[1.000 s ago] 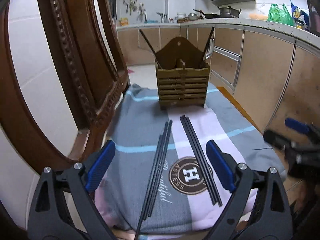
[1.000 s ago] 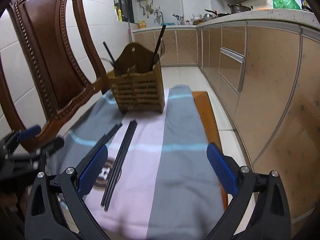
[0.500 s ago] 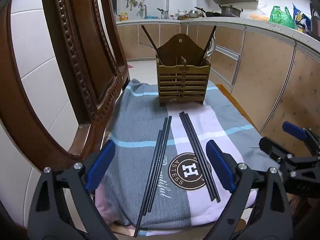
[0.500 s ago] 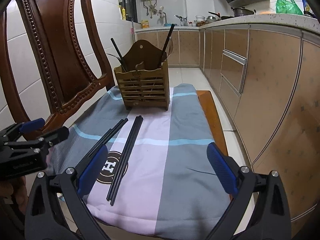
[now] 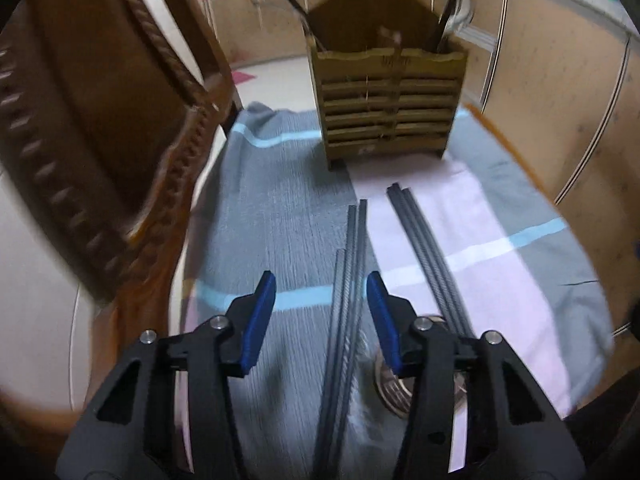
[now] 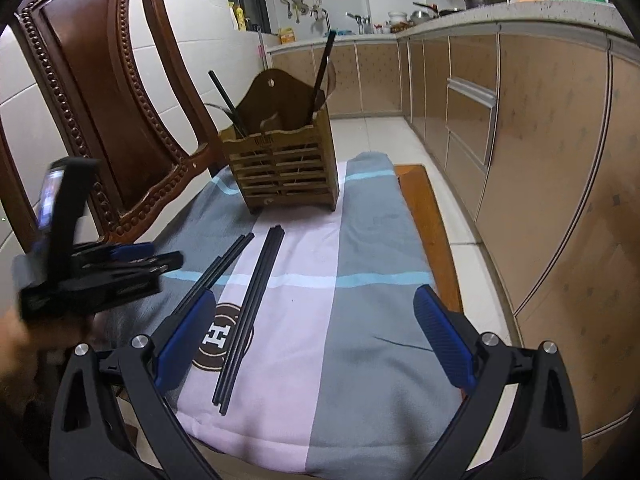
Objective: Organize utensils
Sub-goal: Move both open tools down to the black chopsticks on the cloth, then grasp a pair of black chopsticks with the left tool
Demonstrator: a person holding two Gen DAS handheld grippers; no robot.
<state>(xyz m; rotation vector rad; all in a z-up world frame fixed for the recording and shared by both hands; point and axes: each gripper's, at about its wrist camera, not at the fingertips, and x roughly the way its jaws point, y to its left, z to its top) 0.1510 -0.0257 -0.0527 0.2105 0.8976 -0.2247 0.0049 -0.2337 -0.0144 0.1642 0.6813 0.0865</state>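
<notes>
Two bundles of black chopsticks lie side by side on a grey and pink striped cloth (image 5: 280, 200). A slatted wooden utensil holder (image 5: 384, 100) stands behind them with a few black sticks in it. My left gripper (image 5: 322, 312) hangs low over the left bundle (image 5: 350, 264). Its jaws are closing with the sticks between them, close to the right pad; the pads do not press on them. The right bundle (image 5: 424, 248) lies just outside it. In the right wrist view, my right gripper (image 6: 316, 336) stands wide open above the cloth (image 6: 360, 300), nothing between its fingers, with the right bundle (image 6: 252, 304) near its left pad.
A carved dark wooden chair back (image 6: 100, 92) rises on the left. Kitchen cabinets (image 6: 540, 160) run along the right, with a wooden edge (image 6: 428, 232) showing beside the cloth. The cloth bears a round "H" logo (image 6: 218, 336) near the front.
My left gripper has moved forward and down over the left chopstick bundle, and its jaws have narrowed around it. The right gripper has hardly moved.
</notes>
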